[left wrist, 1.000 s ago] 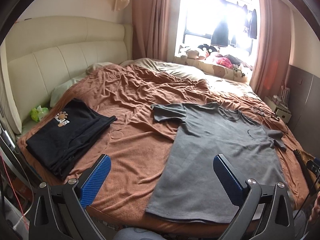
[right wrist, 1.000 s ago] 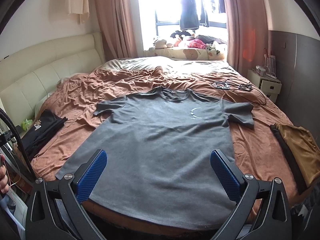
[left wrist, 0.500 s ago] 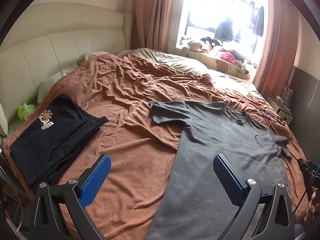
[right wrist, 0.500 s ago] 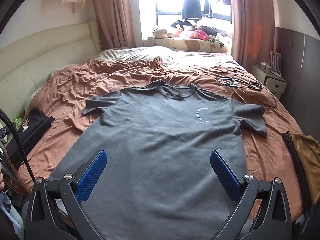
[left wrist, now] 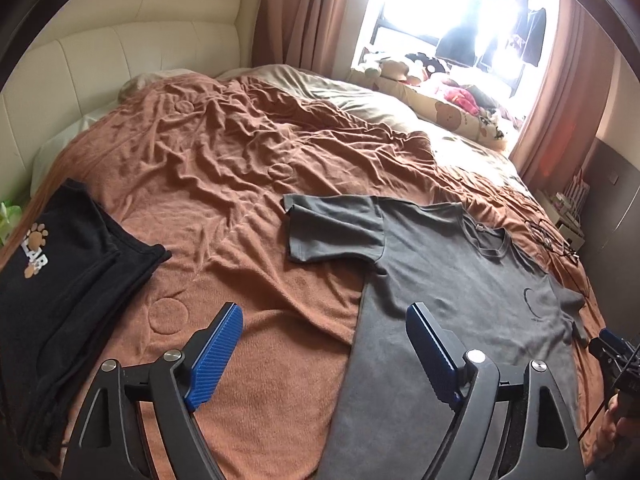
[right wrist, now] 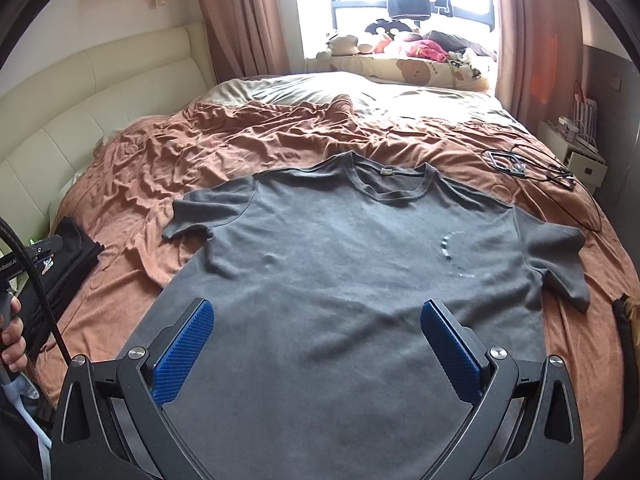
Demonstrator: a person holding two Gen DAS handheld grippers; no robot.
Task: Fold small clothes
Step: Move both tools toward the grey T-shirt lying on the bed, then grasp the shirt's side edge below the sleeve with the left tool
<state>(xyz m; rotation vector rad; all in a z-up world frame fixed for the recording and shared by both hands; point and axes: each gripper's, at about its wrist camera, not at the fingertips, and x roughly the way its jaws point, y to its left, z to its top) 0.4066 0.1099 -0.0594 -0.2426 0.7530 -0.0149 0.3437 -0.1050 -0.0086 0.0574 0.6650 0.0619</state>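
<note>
A grey T-shirt (right wrist: 344, 264) lies spread flat, front up, on the brown blanket (right wrist: 248, 140), collar towards the window. In the left wrist view the shirt (left wrist: 452, 292) fills the right half, its left sleeve (left wrist: 332, 228) stretched out. My left gripper (left wrist: 324, 320) is open and empty, above the shirt's left side edge. My right gripper (right wrist: 316, 316) is open and empty, above the lower middle of the shirt. Neither touches the cloth.
A folded black garment (left wrist: 60, 276) with a paw print lies at the bed's left edge. Cables and glasses (right wrist: 532, 168) lie on the blanket at the right. A dark and tan garment (right wrist: 626, 328) lies at the far right. Plush toys (right wrist: 400, 44) line the window.
Both grippers have moved forward and lower over the bed, closer to the grey shirt. Both stay open and empty. The shirt has not moved.
</note>
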